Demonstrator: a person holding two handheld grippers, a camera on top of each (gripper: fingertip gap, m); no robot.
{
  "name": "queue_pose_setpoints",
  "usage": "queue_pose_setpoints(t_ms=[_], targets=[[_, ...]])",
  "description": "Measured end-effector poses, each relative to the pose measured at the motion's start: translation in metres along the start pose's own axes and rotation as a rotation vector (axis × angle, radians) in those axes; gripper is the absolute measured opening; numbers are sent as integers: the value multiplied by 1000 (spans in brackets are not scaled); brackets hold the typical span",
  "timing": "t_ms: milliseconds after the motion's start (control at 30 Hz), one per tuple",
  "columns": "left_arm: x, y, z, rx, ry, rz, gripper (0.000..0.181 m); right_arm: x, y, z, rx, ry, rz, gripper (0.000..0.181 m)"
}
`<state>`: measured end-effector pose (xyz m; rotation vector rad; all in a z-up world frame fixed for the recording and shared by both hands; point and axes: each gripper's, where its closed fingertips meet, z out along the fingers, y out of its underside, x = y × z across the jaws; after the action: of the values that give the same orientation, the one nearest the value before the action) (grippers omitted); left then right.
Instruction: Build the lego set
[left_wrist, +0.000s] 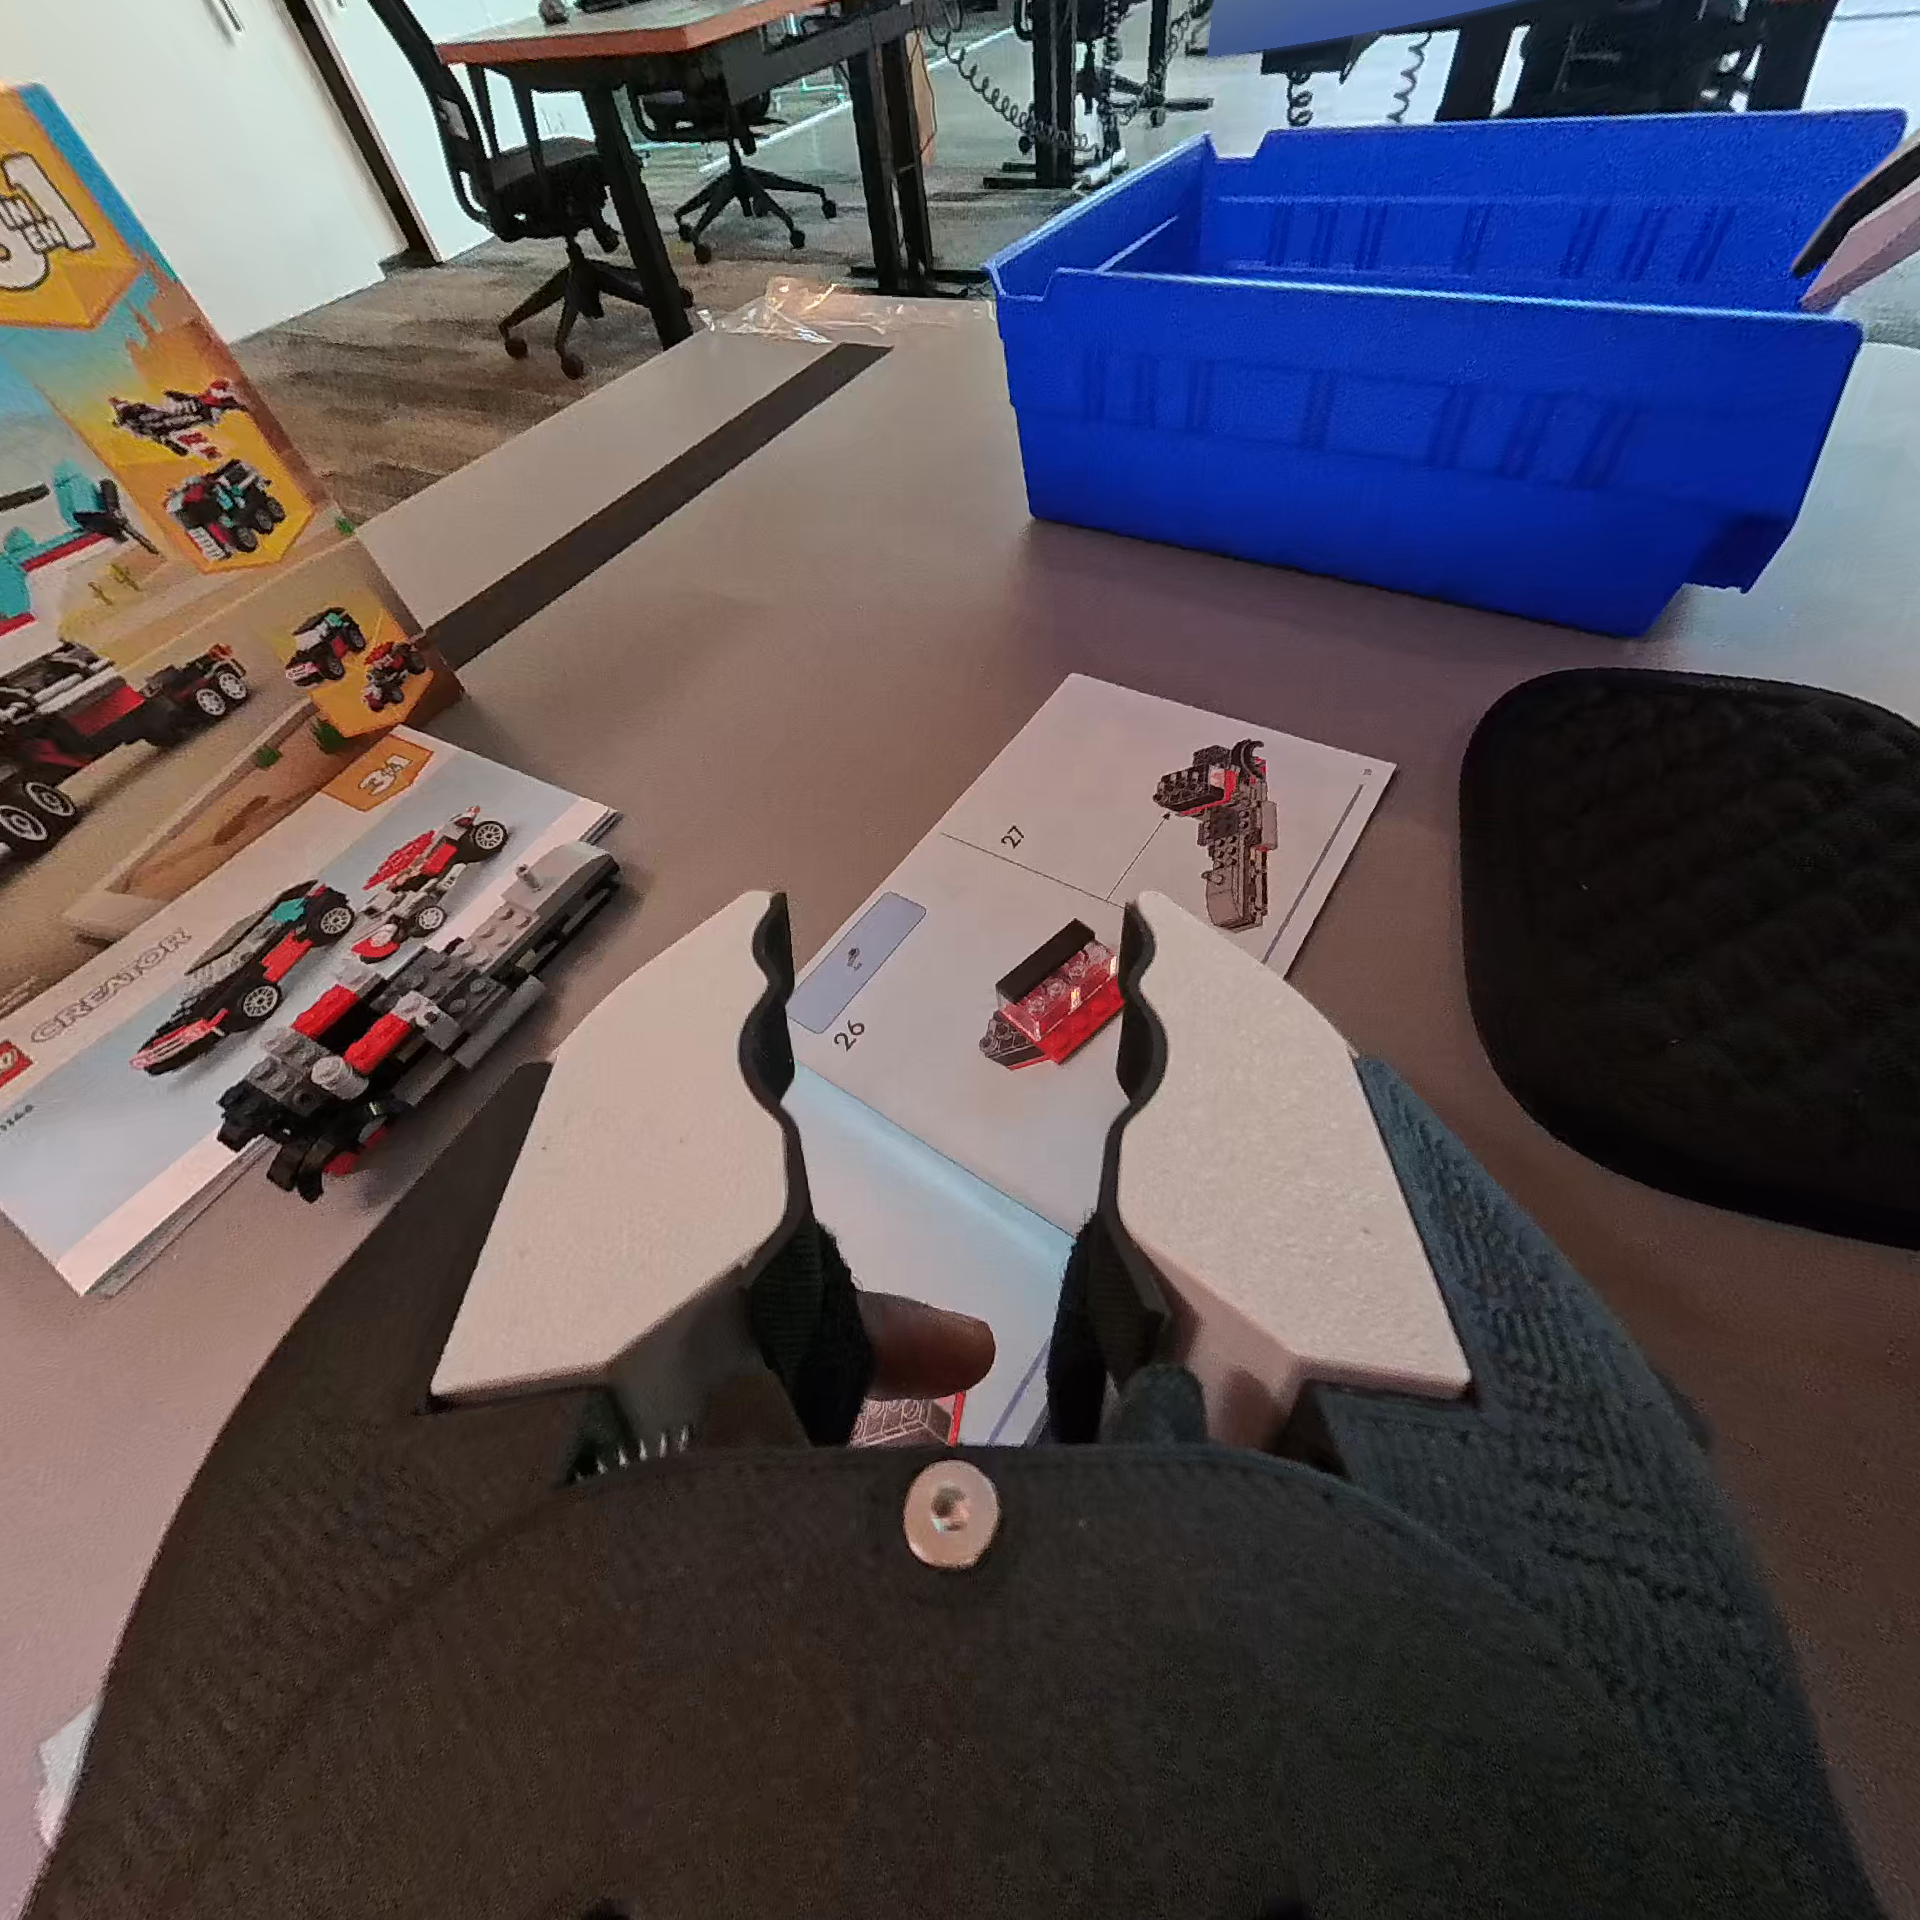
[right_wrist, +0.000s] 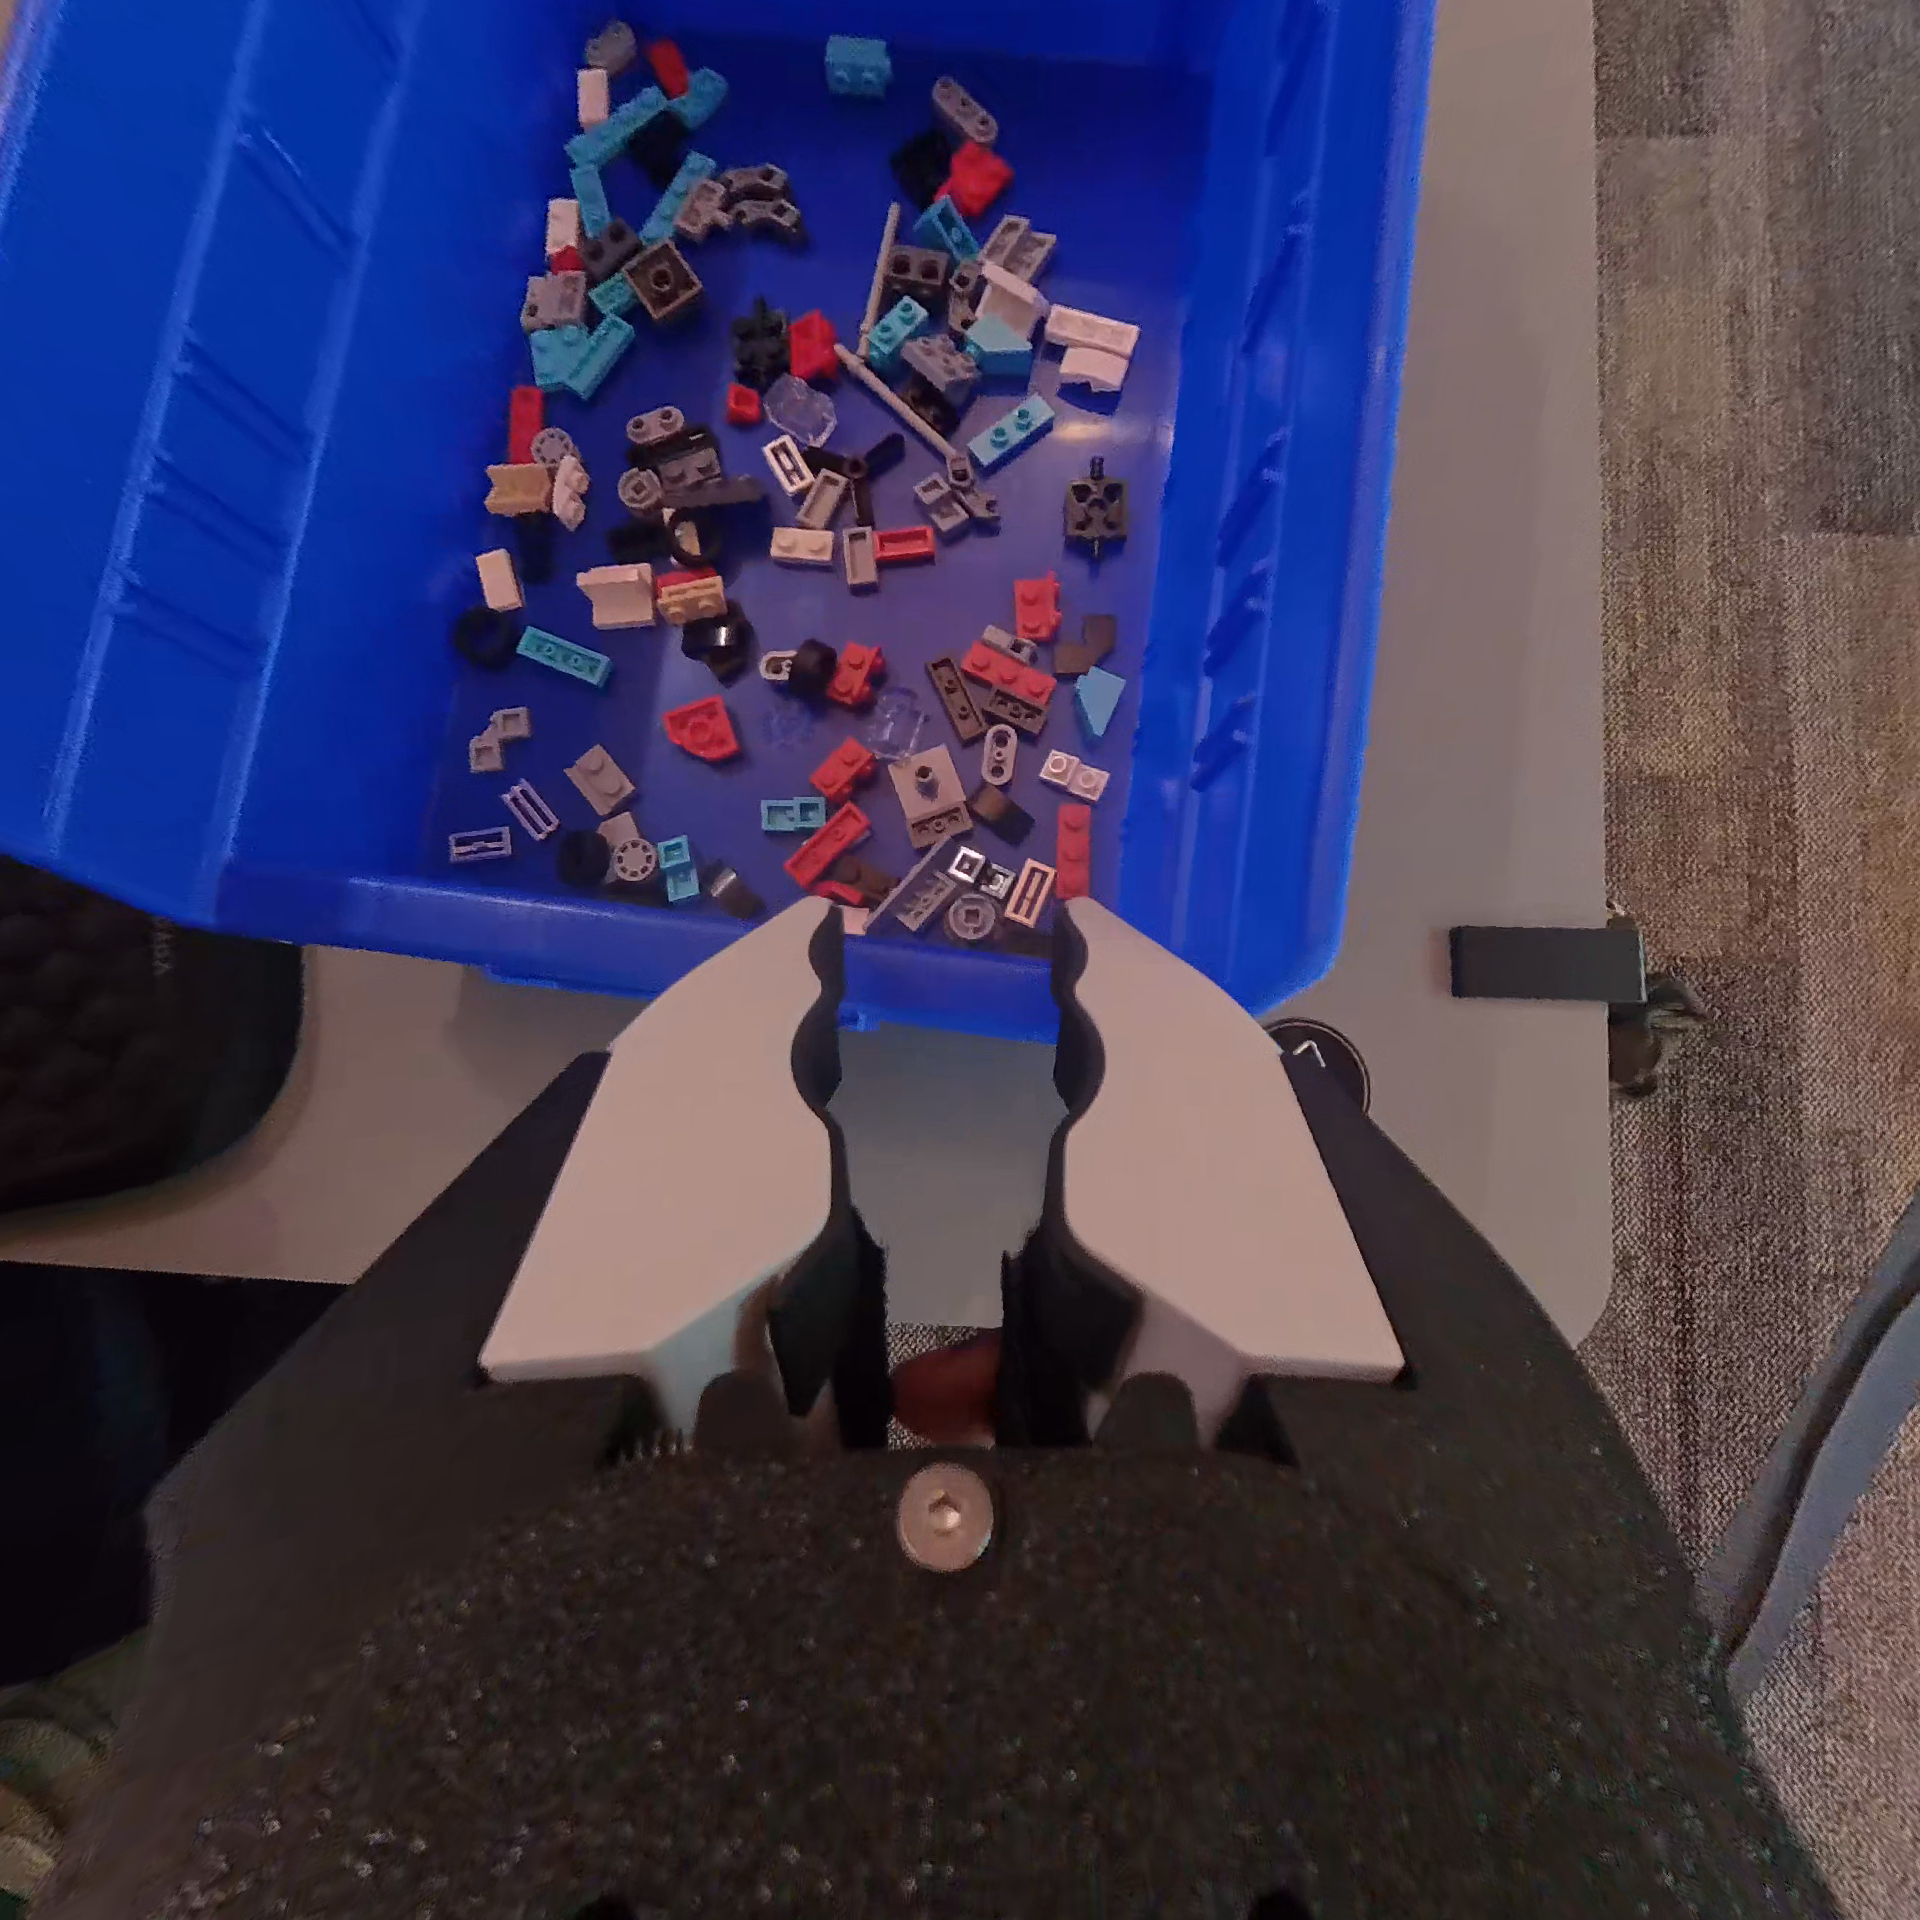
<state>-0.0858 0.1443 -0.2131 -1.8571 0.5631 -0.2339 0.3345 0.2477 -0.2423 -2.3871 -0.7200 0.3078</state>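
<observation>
My left gripper (left_wrist: 954, 914) is open and empty, held above an open instruction page (left_wrist: 1081, 862). A small red and black lego sub-assembly (left_wrist: 1051, 1000) sits on that page just ahead, between the fingertips in the view. A long grey, red and black lego vehicle build (left_wrist: 416, 1023) lies on a closed booklet (left_wrist: 260, 987) at the left. My right gripper (right_wrist: 943, 912) is open and empty above the near rim of the blue bin (right_wrist: 260, 520), which holds several loose lego pieces (right_wrist: 810, 499) in red, teal, grey, black and white.
The lego box (left_wrist: 135, 499) stands at the far left. The blue bin also shows in the left wrist view (left_wrist: 1434, 416) at the back right. A black padded mat (left_wrist: 1704, 935) lies at the right. Table edge and carpet (right_wrist: 1756, 520) are right of the bin. About 45 centimeters separates my left fingertips from my right.
</observation>
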Motion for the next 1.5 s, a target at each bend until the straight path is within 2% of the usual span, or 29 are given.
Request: queue_pose_setpoints(t_ms=[133,267,433,567,700,800,933,1067,1133,1233,1500], targets=[[-1,5,-1,-11,-10,-8,61,-9,-7,2,28,-47,-30,35],[-2,7,-1,-20,-11,4,61,-15,-4,7,-9,-71,-71,33],[-2,9,3,-29,-3,12,61,-12,-3,0,29,-85,-50,12],[-1,9,7,-34,7,24,60,3,-8,-6,68,6,-2,4],[0,12,8,-47,8,40,60,3,-12,-6,90,4,5,4],[-2,12,7,-47,2,35,60,16,-12,-7,73,96,11,5],[-3,15,6,-53,-11,39,60,23,-39,-25,258,165,-1,6],[-3,16,5,-58,-19,43,60,47,-65,-57,504,366,20,16],[-4,17,4,-59,-25,42,60,57,-59,-57,477,414,45,23],[-4,18,3,-65,-29,44,60,59,-47,-40,368,388,65,33],[-3,22,1,-85,-37,54,60,63,-27,-13,232,321,120,33]])
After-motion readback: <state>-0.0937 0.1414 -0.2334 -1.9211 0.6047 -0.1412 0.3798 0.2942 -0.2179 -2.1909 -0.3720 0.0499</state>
